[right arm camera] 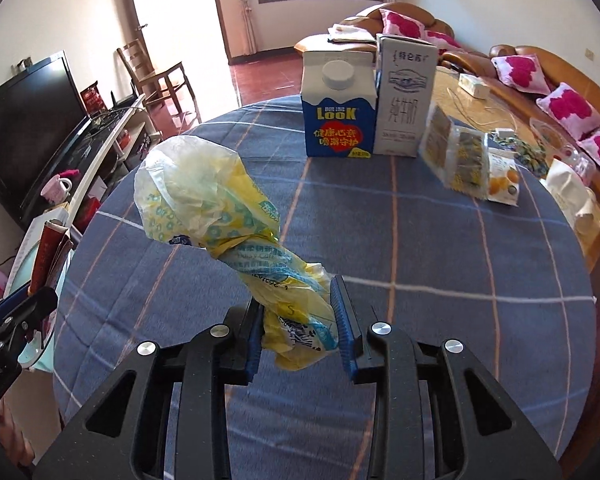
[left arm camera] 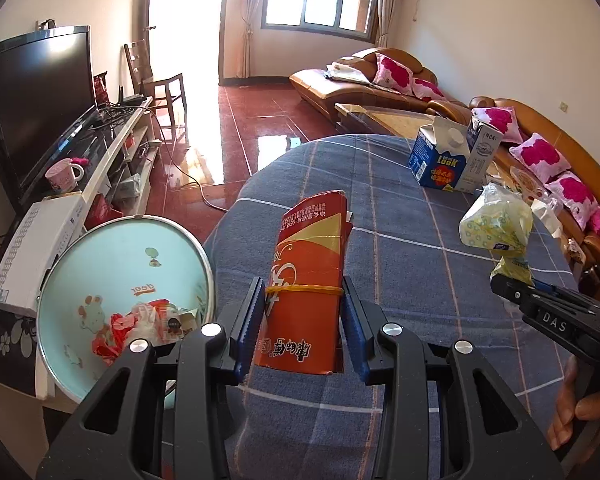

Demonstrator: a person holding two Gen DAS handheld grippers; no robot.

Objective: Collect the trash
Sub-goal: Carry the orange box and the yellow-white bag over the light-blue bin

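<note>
— What does the left gripper (left arm camera: 300, 312) hold at the frame's centre?
— A red packet (left arm camera: 310, 280), clamped between its blue pads.
— And lower left?
— A pale blue bin (left arm camera: 100, 264) holding crumpled wrappers, beside the plaid-covered table (left arm camera: 420, 240).

Cartons (right arm camera: 368, 104) on plaid-clothed table (right arm camera: 440, 248)

hidden: lower part of red carton (left arm camera: 306, 280) behind left hand-held gripper (left arm camera: 302, 320) pads | cut off: right hand-held gripper (left arm camera: 548, 312) by right edge, only part of hand (left arm camera: 576, 408) shows | bin (left arm camera: 100, 280): trash too jumbled to name | tabletop (right arm camera: 420, 260): near edge behind right gripper body
</note>
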